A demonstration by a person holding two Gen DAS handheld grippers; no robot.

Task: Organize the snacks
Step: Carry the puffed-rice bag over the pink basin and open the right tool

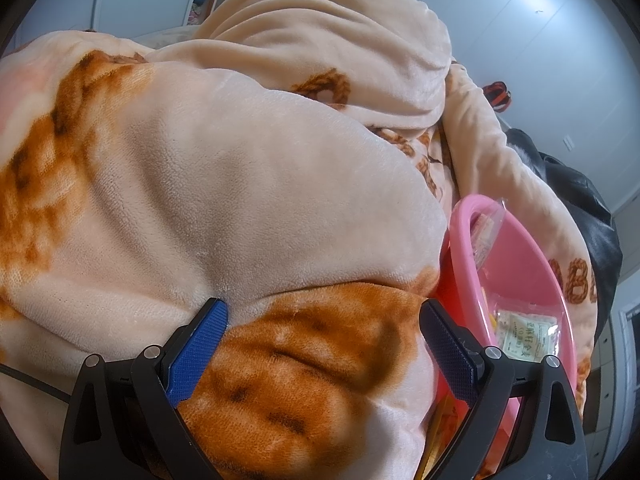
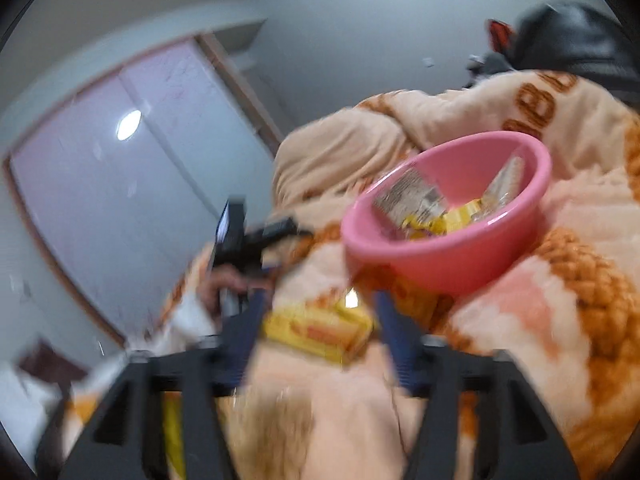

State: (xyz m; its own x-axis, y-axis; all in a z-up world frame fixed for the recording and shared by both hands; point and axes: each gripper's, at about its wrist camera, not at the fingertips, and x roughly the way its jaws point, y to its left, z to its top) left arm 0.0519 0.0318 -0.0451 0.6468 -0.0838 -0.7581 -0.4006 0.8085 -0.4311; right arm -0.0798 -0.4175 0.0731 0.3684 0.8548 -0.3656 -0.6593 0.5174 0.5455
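Sitting between the blue fingers of the right gripper (image 2: 320,328), a yellow snack packet (image 2: 316,330) is just short of the pink bowl (image 2: 440,256), which rests on the cream-and-orange blanket (image 2: 560,320). The right view is blurred, so I cannot tell whether the jaws actually press the packet or only stand either side of it.

By my reading the job is partly done — the bowl already holds several snacks, among them yellow wrappers (image 2: 444,220) and a clear packet with a printed label (image 1: 526,336). This yellow packet is not yet in. Another yellowish wrapper (image 1: 446,426) seems to lie on the blanket beside the bowl's near wall, though it is half hidden.

The left gripper (image 1: 324,320) has its jaws spread wide and holds nothing — its fingers rest against, or just above, the blanket, with the bowl just to its right. It shows again in the right view, held in the person's hand (image 2: 224,286).
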